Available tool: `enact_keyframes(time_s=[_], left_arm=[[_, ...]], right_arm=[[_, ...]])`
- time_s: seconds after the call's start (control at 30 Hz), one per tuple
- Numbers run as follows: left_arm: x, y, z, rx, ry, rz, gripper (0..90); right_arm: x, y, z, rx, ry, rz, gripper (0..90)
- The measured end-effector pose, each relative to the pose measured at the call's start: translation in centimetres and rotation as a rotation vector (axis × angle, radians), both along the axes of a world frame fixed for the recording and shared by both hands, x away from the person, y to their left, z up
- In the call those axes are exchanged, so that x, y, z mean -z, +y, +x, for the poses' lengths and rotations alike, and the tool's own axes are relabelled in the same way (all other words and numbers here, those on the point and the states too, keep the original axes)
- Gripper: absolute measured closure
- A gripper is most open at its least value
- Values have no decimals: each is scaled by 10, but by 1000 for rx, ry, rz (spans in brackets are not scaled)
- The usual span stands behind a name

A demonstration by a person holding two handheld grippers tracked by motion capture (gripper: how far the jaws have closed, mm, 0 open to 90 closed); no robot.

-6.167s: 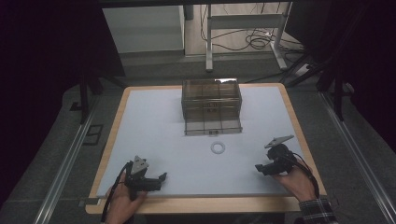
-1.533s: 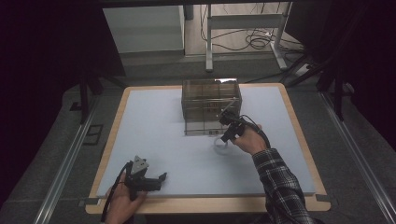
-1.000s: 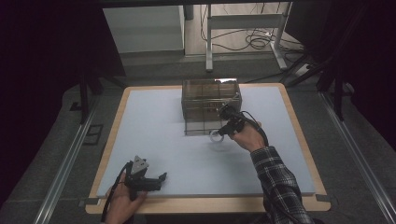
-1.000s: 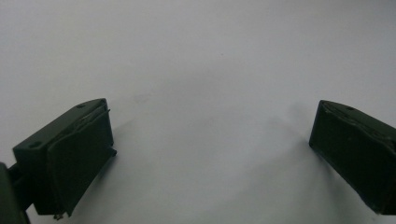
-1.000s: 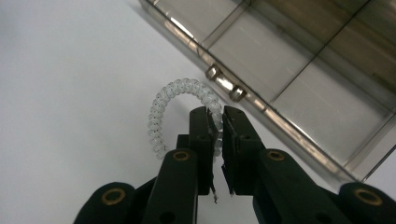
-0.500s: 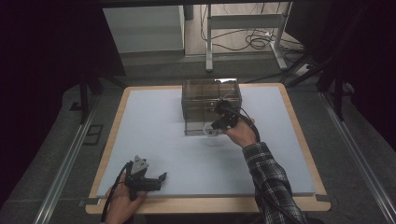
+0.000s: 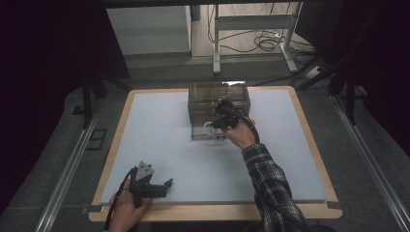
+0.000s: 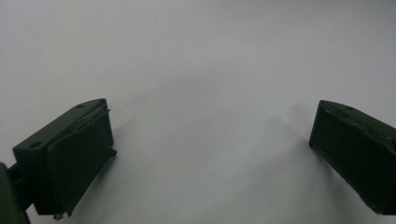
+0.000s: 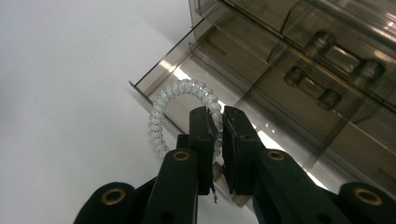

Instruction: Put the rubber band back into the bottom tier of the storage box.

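While parked at seven o'clock on the white table top (image 7: 159,145), left gripper (image 7: 164,186) unmoved from every earlier frame, jaws spread wide over bare surface in the left gripper view, nothing between them. No part in the work at present.

Toward one o'clock of the table's centre: right gripper (image 7: 217,122) clamped on a clear spiral hair tie (image 9: 180,105), jaws pinched together on one side of the loop, remainder of the coil curving free to eleven o'clock of the pads in the right gripper view. Six seconds back, tie flat on the table at six o'clock of the smoked plastic drawer organiser (image 7: 218,99); since then lifted and carried steadily toward that box, now hanging just above the near lip of its open bottom drawer (image 9: 196,70).

Probable meaning: pick-up done, transport nearly done. Left to do, by judgement: a short push further over the drawer, then release so the tie drops inside rather than snagging on the front edge.
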State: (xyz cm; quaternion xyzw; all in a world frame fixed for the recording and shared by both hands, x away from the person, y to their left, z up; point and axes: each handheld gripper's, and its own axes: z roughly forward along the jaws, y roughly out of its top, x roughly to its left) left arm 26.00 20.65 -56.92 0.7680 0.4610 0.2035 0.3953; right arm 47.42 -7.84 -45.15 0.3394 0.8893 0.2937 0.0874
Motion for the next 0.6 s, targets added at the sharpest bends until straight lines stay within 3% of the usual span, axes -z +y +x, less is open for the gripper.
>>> enact_keyframes(time_s=[0.37,0.6], left_arm=[[0,0,0,-1,0,0,0],[0,0,0,-1,1,-2,0]], right_arm=[[18,17,12,18,-34,29,810],[31,26,16,25,-40,23,810]])
